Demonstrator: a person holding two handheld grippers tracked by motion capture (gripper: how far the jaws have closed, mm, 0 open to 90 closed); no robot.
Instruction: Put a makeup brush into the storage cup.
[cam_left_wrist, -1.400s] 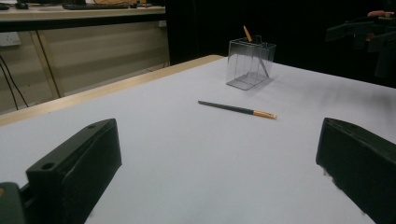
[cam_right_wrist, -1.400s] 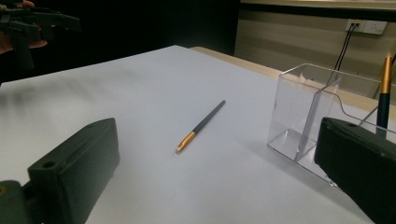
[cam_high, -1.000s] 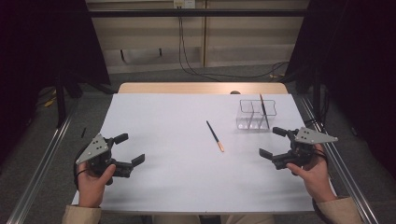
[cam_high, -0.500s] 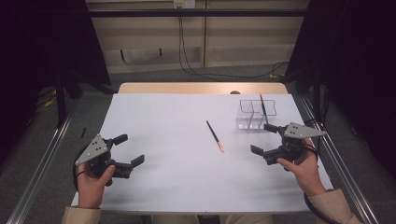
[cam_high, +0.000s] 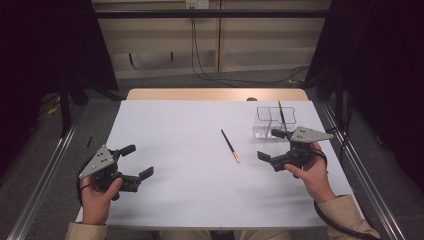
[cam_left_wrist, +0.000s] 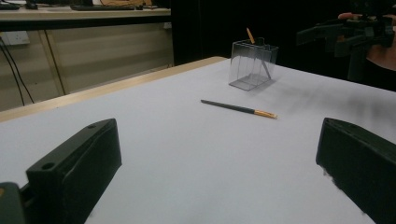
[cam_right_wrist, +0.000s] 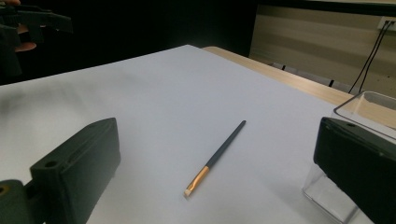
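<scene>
I have the right tool held above the right side of the white tabletop, its jaws spread wide with nothing between them, pointing toward the middle. The pencil it faces lies flat on the sheet near the centre, dark along most of its length with an orange-gold band at the end nearer me; it sits just left of the tool and is not touched by either jaw. In the right gripper view the pencil lies between the two black jaws, farther out on the sheet, its banded end toward the camera. Behind the right tool stands a clear plastic organizer with divided compartments, and a second pencil leans upright inside one of them. My left tool is low at the near left of the tabletop, well apart from the pencil, its jaws also spread and empty. From the left gripper view the pencil lies out beyond the jaws, with the organizer farther back.
</scene>
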